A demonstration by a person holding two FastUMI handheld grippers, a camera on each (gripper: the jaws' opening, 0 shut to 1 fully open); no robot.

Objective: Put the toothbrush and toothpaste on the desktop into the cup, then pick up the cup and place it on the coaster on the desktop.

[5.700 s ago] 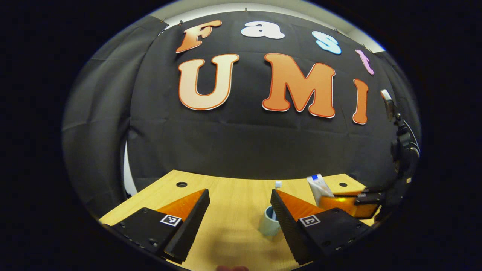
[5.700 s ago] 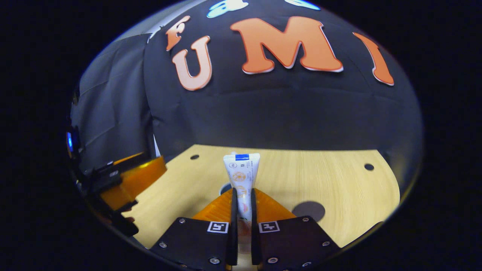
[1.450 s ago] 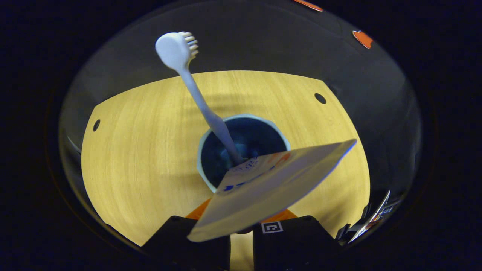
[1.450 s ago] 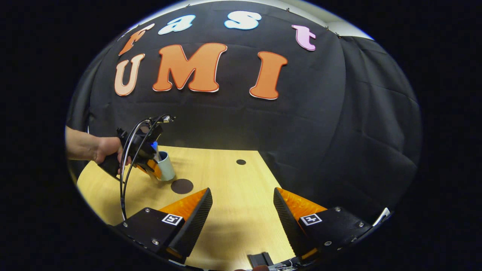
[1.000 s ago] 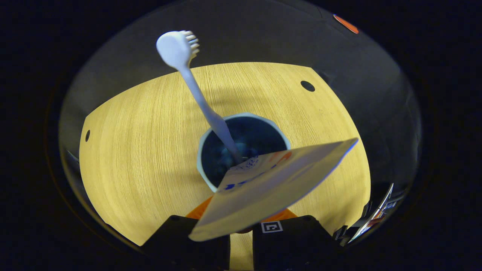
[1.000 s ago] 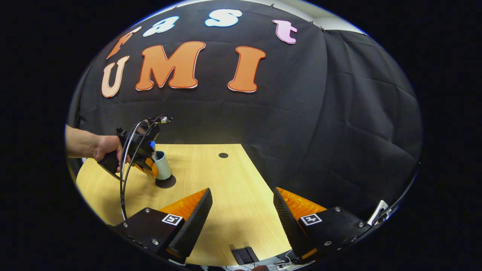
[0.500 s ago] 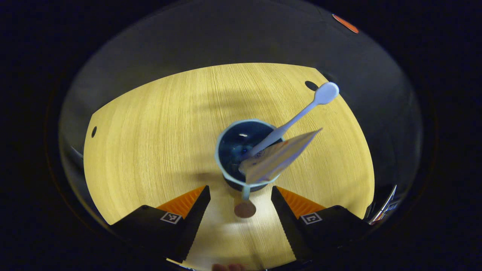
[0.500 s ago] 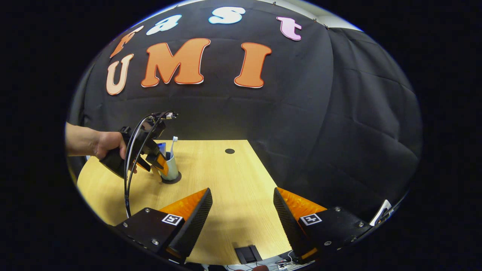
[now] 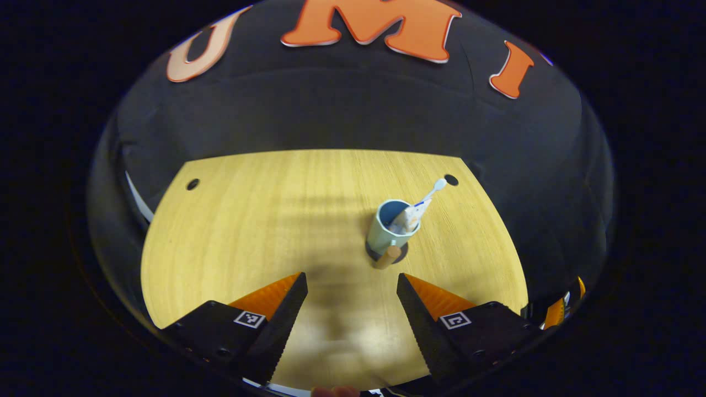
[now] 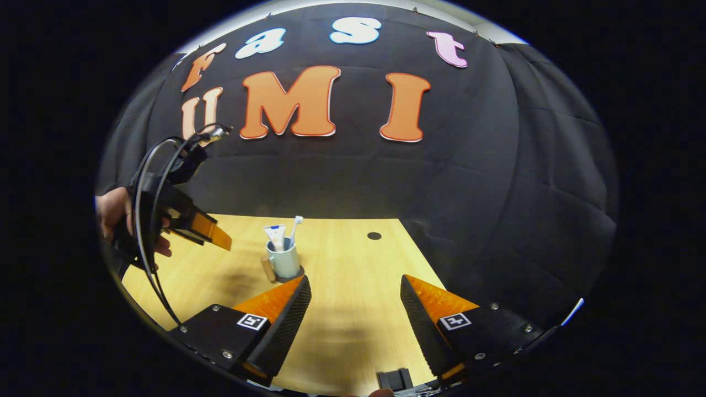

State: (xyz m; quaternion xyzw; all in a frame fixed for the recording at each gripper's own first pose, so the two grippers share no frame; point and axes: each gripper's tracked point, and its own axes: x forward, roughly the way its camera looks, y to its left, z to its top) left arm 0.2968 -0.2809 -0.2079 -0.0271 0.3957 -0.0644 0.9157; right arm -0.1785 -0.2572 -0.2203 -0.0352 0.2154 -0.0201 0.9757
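Cup (image 9: 389, 231) stands upright on the dark coaster (image 9: 401, 253) on the counter (image 9: 265, 220), with the toothbrush (image 9: 433, 190) and toothpaste (image 9: 409, 218) leaning out of its mouth; by these views the task looks done. The likeliest trouble now is a stray knock: the cup's handle sticks out toward the left gripper (image 9: 351, 320), and a careless sweep could tip the top-heavy load. The cup lies ahead of the left jaws, slightly toward their right finger, well apart. From the right gripper (image 10: 356, 320) it sits ahead, beyond the left finger. Both jaws stand wide apart, holding nothing.
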